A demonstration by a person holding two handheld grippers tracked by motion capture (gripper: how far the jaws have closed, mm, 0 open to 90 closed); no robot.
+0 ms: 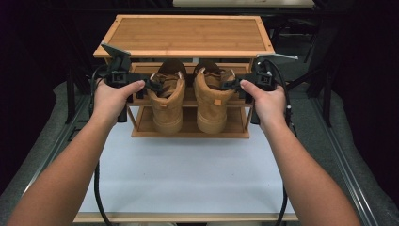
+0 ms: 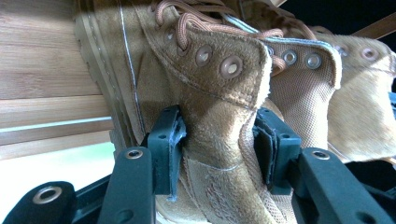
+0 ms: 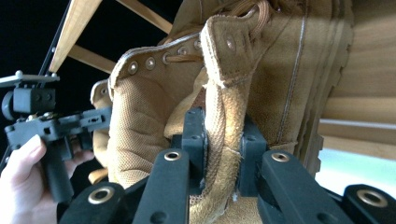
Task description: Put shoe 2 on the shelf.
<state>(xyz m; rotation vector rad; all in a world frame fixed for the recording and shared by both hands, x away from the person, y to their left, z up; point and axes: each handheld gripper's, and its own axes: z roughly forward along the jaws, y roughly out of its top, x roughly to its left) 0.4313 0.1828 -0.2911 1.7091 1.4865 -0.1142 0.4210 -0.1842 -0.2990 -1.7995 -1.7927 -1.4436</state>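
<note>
Each forearm (image 1: 70, 165) leads to a hand-held gripper, left (image 1: 151, 84) and right (image 1: 231, 84), clamped on its boot's collar (image 2: 219, 121) (image 3: 223, 126).

Two bare forearms reach in from the bottom of the high view, angling slightly inward toward each other. Each hand wraps around the black handle of a claw, thumbs on the inner side, a cable trailing back from each. The left claw (image 1: 151, 84) points to the right and the right claw (image 1: 231, 84) points to the left, so they face each other at about the same height. In each gripper view the two black jaws are clamped, the pads pressing in on tan material between them.
</note>
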